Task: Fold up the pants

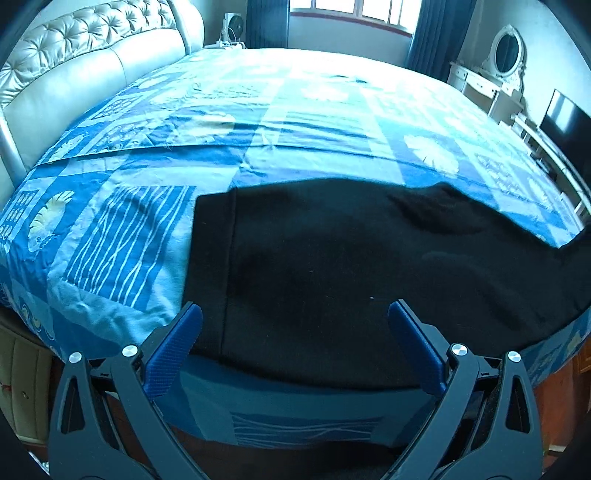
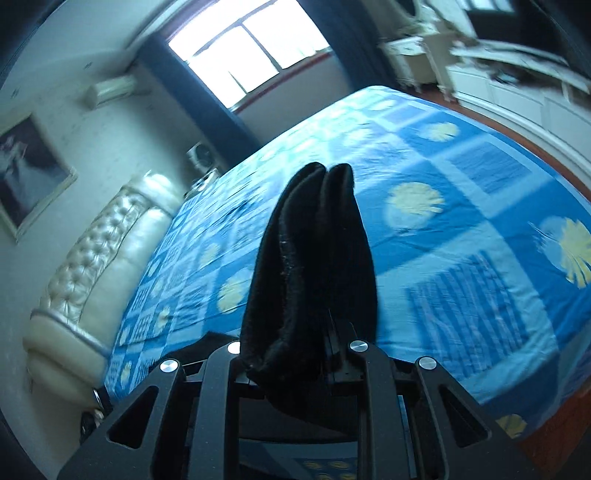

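Observation:
Black pants (image 1: 332,266) lie flat near the front edge of the bed, the waistband end at the left. My left gripper (image 1: 295,321) is open, its blue fingers (image 1: 177,339) spread over the near edge of the pants, touching nothing that I can see. My right gripper (image 2: 314,332) is shut on a bunched end of the black pants (image 2: 314,240), which stands up out of the jaws and hides the fingers. This gripper is lifted above the bed and tilted.
The bed has a blue patterned sheet (image 1: 258,110) and a cream tufted headboard (image 1: 74,55) at the left. A window (image 1: 354,11), a white dressing table (image 1: 491,74) and a dark TV screen (image 1: 565,125) stand beyond the bed.

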